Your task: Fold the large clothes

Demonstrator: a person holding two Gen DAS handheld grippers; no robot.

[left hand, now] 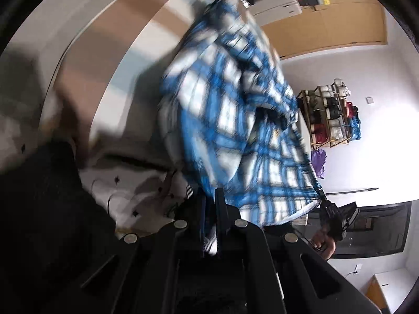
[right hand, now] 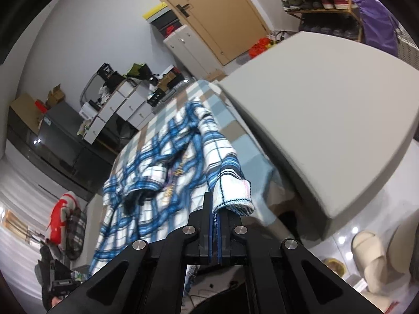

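Note:
A large blue-and-white plaid shirt (right hand: 146, 172) is stretched between both grippers, its far part trailing on the checked bed cover (right hand: 246, 141). In the left wrist view the shirt (left hand: 235, 120) is motion-blurred and hangs close in front, with my left gripper (left hand: 209, 198) shut on its edge. My right gripper (right hand: 215, 206) is shut on a stitched hem corner that folds over its fingertips. Each view also catches the other tool: the right gripper (left hand: 337, 217) in a hand at the lower right, the left gripper (right hand: 59, 281) at the lower left.
A thick grey padded slab (right hand: 327, 110) borders the bed on the right. Pale slippers (right hand: 371, 256) lie on the glossy floor. A wooden door (right hand: 217, 13), white cabinets (right hand: 188, 49), a shoe rack (left hand: 332, 115) and a dark low cabinet (right hand: 62, 146) line the walls.

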